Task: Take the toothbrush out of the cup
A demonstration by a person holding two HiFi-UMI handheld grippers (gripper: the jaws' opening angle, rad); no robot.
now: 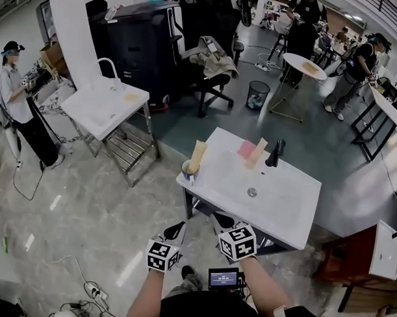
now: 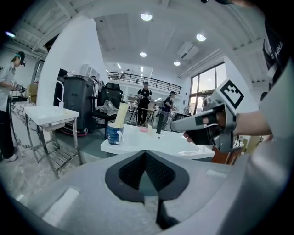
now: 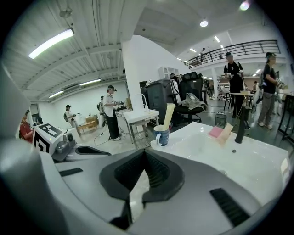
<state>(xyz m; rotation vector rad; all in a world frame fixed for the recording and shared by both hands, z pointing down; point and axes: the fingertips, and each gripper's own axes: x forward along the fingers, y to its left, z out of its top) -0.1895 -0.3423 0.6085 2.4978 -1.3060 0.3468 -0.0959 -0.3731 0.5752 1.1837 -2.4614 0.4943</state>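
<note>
Nearest, left gripper [image 2: 145, 153]: its dark ribbed fingers [image 2: 158, 172] are pressing together on nothing, well short of the surface.
Right gripper [image 3: 144, 153]: its fingers [image 3: 158, 170] are likewise clenching on nothing, sitting just beside the left one.
Surface [image 1: 281, 209]: a white basin top is lying ahead of both grippers.
Cup [image 1: 189, 170]: a blue ceramic mug with a handle is standing upright at the surface's left corner.
Toothbrush [image 1: 198, 154]: a tall, flat, cream-coloured stick is leaning inside the cup, most of it rising above the rim.
Handling: it is probably weighing little and behaving stiffly, with smooth faces that may slip under a weak pinch. Pinching across the flat faces just above the rim looks best, then lifting straight up so the cup is not tipping.
Farther back: a pink flat pad [image 1: 246, 148] and a black tap [image 1: 275, 153] are sitting along the far edge.
</note>
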